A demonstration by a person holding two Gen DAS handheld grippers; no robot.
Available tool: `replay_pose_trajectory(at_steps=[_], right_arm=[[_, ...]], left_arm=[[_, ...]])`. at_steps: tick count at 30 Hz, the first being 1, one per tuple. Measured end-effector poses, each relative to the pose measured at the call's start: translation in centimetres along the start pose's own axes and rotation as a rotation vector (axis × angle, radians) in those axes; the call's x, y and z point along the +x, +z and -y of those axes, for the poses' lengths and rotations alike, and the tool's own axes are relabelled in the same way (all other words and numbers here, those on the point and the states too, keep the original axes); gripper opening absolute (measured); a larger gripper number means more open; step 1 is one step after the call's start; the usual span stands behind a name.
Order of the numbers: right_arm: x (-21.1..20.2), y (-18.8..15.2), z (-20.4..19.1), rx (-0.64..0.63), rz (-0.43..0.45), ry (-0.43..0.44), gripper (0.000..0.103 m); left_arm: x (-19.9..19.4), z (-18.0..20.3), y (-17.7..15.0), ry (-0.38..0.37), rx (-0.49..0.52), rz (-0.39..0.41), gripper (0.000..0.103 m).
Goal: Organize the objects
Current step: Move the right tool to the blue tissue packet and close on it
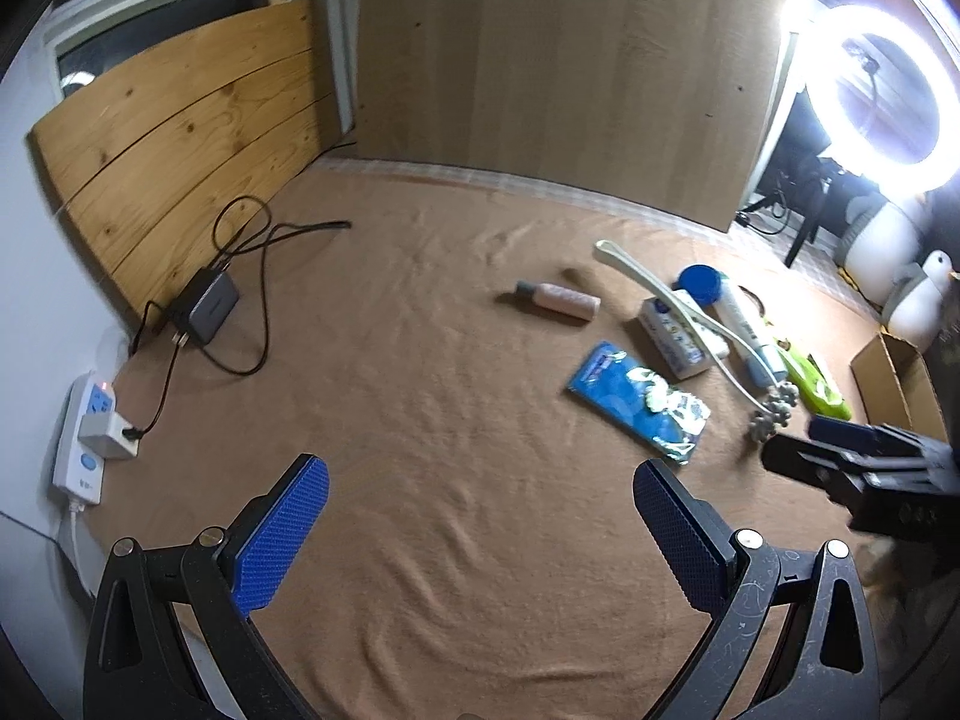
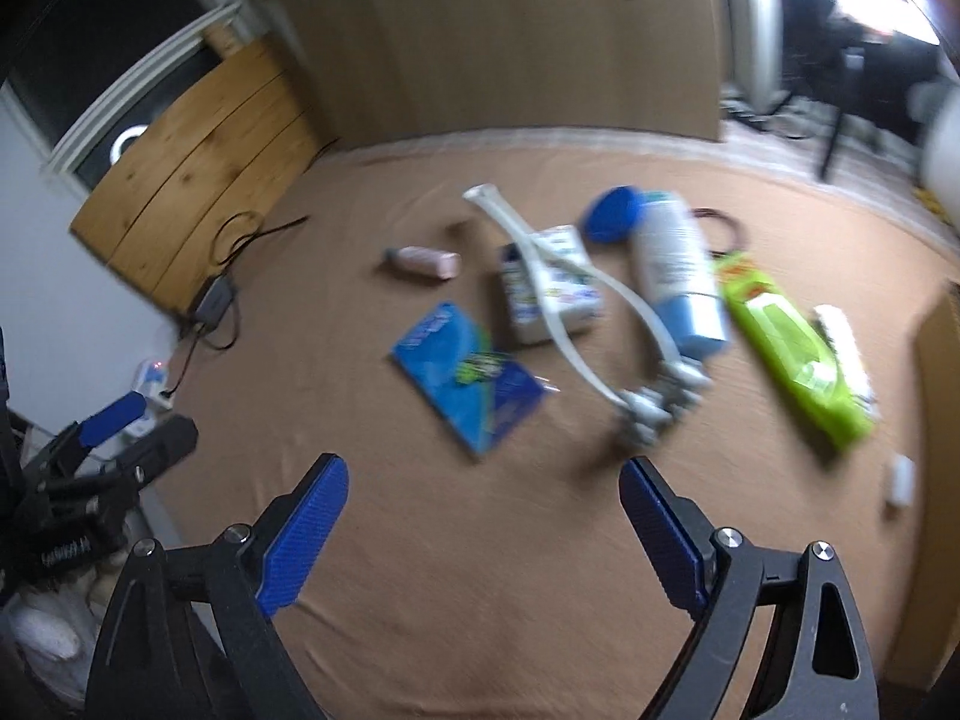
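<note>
Toiletries lie on a brown cloth (image 1: 390,420). A blue packet (image 1: 636,399) (image 2: 468,372), a pink bottle (image 1: 561,299) (image 2: 423,261), a white box (image 1: 672,339) (image 2: 549,291), a white roller massager (image 1: 690,324) (image 2: 576,324), a blue-white tube (image 1: 750,327) (image 2: 678,276), a blue lid (image 1: 699,285) (image 2: 612,216) and a green wipes pack (image 1: 813,384) (image 2: 792,348). My left gripper (image 1: 480,483) is open and empty, near the cloth's front. My right gripper (image 2: 483,483) is open and empty, just in front of the blue packet and massager head.
A cardboard box (image 1: 894,378) (image 2: 936,420) stands at the right. A power strip (image 1: 81,438), charger (image 1: 204,306) and cables lie at the left by a wooden board (image 1: 180,138). A ring light (image 1: 882,96) shines at the back right. A small white item (image 2: 900,480) lies near the box.
</note>
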State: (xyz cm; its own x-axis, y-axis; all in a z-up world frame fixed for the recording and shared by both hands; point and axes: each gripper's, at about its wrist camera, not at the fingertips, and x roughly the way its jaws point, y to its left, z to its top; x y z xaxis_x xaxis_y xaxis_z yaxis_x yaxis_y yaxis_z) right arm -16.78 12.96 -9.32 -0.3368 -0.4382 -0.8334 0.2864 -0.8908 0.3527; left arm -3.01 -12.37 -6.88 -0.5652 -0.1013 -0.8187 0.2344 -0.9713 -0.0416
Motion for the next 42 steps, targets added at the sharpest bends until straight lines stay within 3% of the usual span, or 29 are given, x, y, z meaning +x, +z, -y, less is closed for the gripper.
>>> replay_pose_trajectory(at_steps=[9, 18, 25, 33, 42], right_arm=[[5.6, 3.8, -2.0, -0.107, -0.081, 0.017, 0.090], [9.3, 5.9, -1.8, -0.121, -0.137, -0.062, 0.090], [10.1, 6.5, -1.8, -0.130, -0.144, -0.093, 0.090], [11.1, 4.7, -1.5, -0.105, -0.228, -0.051, 0.090], [11.5, 3.5, -4.1, -0.128, -0.242, -0.010, 0.090]], left_arm=[[0.7, -3.9, -1.6, 0.024, -0.075, -0.029, 0.103], [1.0, -7.4, -3.0, 0.049, -0.148, -0.049, 0.103], [1.4, -7.8, -3.2, 0.045, -0.155, -0.058, 0.103], [2.1, -7.5, -3.0, 0.020, -0.149, -0.067, 0.103], [2.5, -7.7, -2.9, 0.012, -0.142, -0.075, 0.103]])
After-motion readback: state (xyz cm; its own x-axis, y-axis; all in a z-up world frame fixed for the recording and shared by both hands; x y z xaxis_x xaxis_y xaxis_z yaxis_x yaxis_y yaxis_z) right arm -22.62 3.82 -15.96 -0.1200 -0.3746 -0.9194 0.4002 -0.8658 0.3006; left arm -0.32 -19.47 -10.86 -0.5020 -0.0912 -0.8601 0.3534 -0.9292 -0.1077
